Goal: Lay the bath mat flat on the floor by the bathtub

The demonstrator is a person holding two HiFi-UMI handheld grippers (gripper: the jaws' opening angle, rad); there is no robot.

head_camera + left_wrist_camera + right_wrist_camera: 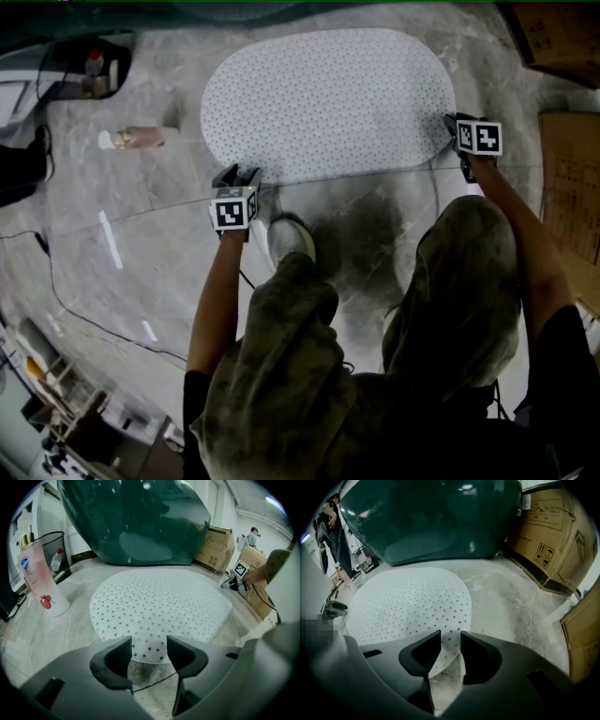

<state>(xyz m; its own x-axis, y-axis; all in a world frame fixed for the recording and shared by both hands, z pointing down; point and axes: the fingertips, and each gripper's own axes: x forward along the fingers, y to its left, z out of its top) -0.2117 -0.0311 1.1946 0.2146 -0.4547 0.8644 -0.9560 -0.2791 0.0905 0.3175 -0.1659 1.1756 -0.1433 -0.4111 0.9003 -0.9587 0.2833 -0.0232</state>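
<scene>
Crouching over the near edge, the person holds one gripper at each end of the bath mat [328, 103], a white oval dotted with small dark stars. The mat lies spread on the grey marbled floor [141, 234], its far side close to the dark green bathtub [136, 522]. The left gripper [239, 173] sits at the near-left corner. In the left gripper view its jaws stand wide apart with the mat's edge lying on the floor between them, and neither pad presses on it. The right gripper [459, 127] sits at the near-right end. In the right gripper view its jaws are parted less widely, and a strip of the mat's edge runs up between them, looking slightly lifted from the floor. The pads do not clamp it. The rest of the mat appears flat, without visible folds. A pink bottle [141, 139] with a gold cap is on the floor left of the mat, well apart from it. A wire bin [56, 550] stands beyond the bottle. Cardboard boxes [553, 531] stand to the right of the tub. The person's shoe [291, 239] is just short of the mat's near edge.
</scene>
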